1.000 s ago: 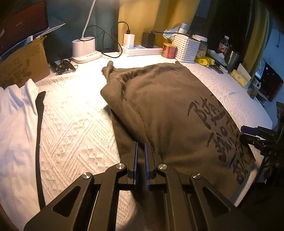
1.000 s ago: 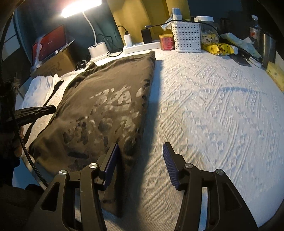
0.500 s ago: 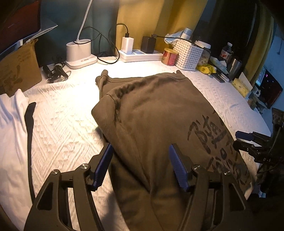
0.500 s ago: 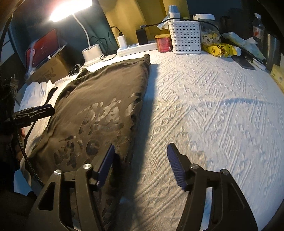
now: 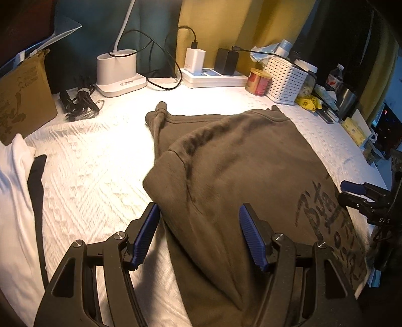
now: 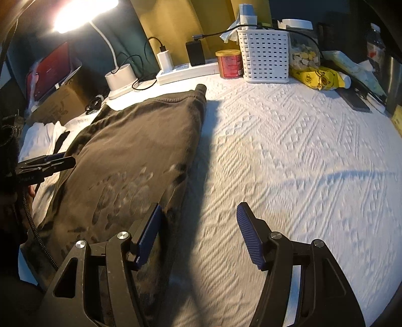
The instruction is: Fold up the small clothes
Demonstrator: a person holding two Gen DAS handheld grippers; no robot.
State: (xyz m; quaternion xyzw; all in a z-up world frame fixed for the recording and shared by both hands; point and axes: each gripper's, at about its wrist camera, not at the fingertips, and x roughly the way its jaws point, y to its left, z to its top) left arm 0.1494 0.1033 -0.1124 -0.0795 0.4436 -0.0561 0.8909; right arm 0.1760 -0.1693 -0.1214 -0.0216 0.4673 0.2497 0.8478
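Both tools just opened wide and grip nothing: left tool [image 5: 199, 232] over the shirt [image 5: 238, 176] on the bench [image 5: 83, 181], right tool [image 6: 198, 231] shows the lit lamp [image 6: 85, 12].

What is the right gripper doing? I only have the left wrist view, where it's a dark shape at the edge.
Observer: The right gripper has just been opening its jaws. Nothing is pinched. The edge of the brown garment lies beneath the gap.
Operator: Where's the strong light coming from?
Observer: The desk lamp is lit, and its head glows at the far left.
Operator: And what's at the far right, at the back?
Observer: A yellow packet printed with a cartoon duck lies beside the white basket.
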